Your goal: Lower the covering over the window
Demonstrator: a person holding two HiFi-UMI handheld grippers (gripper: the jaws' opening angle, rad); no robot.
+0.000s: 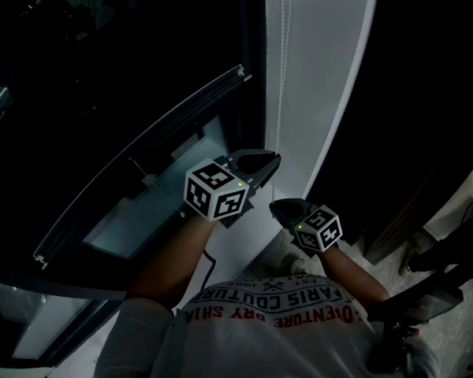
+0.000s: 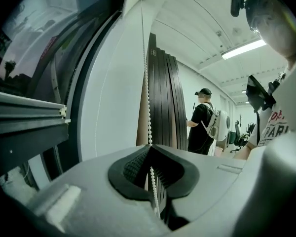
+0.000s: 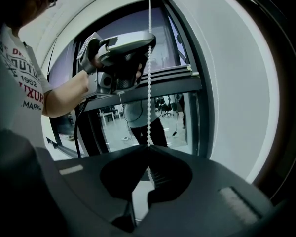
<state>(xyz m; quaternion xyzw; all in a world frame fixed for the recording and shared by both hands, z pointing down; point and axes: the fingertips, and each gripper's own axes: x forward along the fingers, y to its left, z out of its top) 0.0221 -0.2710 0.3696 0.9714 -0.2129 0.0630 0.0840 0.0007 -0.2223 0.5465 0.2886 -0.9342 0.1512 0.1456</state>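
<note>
A white bead chain (image 1: 281, 53) hangs down the white strip beside the dark window (image 1: 102, 69). My left gripper (image 1: 266, 162) is the higher one and is shut on the bead chain (image 2: 148, 107), which runs down between its closed jaws (image 2: 149, 149). Just below and to the right, my right gripper (image 1: 288, 208) is shut on the same bead chain (image 3: 149, 83), with its jaw tips (image 3: 149, 149) closed around the beads. The right gripper view shows the left gripper (image 3: 149, 42) above it on the chain. A grey horizontal rail (image 1: 142, 156) crosses the window.
A white wall column (image 1: 331, 69) stands right of the chain. Dark upright panels (image 2: 165, 98) lean behind it. A person in black with a white backpack (image 2: 203, 125) stands further back. Dark equipment (image 1: 433, 298) sits on the floor at lower right.
</note>
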